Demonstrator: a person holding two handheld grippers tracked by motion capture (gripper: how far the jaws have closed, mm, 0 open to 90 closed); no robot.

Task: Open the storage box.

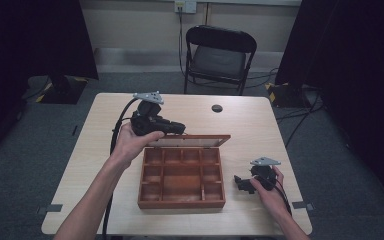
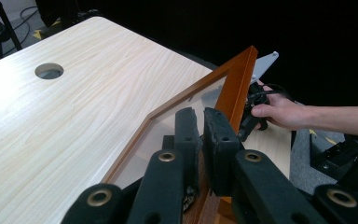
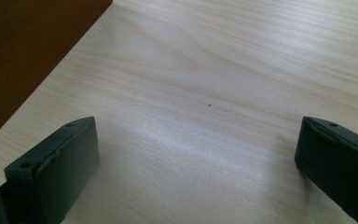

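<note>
A brown wooden box [image 1: 181,201] with several empty compartments sits mid-table. Its glazed lid [image 1: 190,141] stands raised along the far side. My left gripper [image 1: 179,128] is at the lid's left end, shut on the lid's wooden frame [image 2: 235,79]; in the left gripper view the jaws [image 2: 203,125] pinch that frame with almost no gap. To the right of the box my right gripper [image 1: 240,183] rests low on the table, held by a hand. Its jaws [image 3: 198,136] stand wide open over bare wood, with the box's side [image 3: 23,51] at upper left.
The pale wooden table [image 1: 260,125] has a round cable hole [image 1: 217,108] near its far edge. A black folding chair [image 1: 219,55] stands behind the table. Dark curtains hang at both sides. The other hand and its gripper [image 2: 257,100] appear beyond the lid.
</note>
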